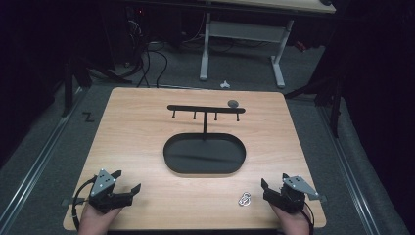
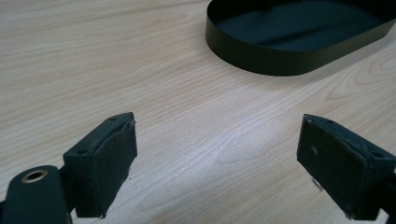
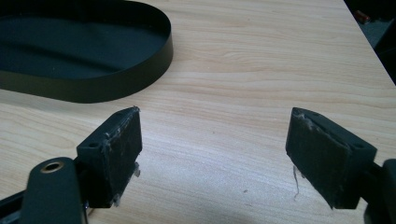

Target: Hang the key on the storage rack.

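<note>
A black oval tray lies in the middle of the wooden table, and a thin black stand with a crossbar and several hanging pegs rises from its far side. A small grey disc sits by the bar's right end. A small metal ring clip lies near the front edge, just left of my right gripper. My left gripper rests at the front left. Both stand open and empty, as the left gripper view and right gripper view show, with the tray's rim ahead.
Bare wood lies between each gripper and the tray. Beyond the far table edge, a white desk frame and cables stand on the grey floor. Metal rails run along both sides of the table.
</note>
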Available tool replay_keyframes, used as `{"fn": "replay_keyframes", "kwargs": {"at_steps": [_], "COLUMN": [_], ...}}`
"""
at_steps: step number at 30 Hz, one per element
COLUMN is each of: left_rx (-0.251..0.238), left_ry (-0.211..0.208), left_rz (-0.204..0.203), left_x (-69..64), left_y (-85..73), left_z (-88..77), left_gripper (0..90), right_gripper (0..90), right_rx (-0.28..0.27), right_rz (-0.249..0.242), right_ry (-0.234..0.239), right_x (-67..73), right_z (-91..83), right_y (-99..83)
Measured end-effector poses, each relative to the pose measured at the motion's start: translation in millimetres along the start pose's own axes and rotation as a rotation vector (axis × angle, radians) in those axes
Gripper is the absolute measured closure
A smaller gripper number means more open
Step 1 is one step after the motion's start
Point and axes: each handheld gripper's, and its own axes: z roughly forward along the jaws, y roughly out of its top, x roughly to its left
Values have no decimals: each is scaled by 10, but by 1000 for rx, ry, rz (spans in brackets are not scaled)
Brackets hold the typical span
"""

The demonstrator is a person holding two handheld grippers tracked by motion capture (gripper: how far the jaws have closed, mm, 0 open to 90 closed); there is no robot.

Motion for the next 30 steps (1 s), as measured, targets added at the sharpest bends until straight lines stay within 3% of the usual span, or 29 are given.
{"fn": "replay_keyframes", "kwargs": {"at_steps": [6,14,19,23,26,30], "left_rx": [-28,-11,0,-14,-5,13], "left_ry": [-6,-22,-40,-31,-33,-39], "left_rz": [2,18,11,9,12,14], "left_x": [-26,-50,-44,-38,-43,-57], "left_y": [60,81,31,41,33,-18], "left_z": [-2,115,52,15,43,29], "left_gripper": [135,135,135,137,137,137], "right_gripper": [191,195,277,319,317,337], "right_rx": [23,40,53,106,128,139], "right_rz": [4,8,19,49,21,22], "right_ry": [11,1,17,60,48,35], "right_x": [10,-32,-55,-69,-65,-61], "right_z": [27,-49,-13,38,43,20], "right_y": [-38,-93,-65,-67,-79,-84]}}
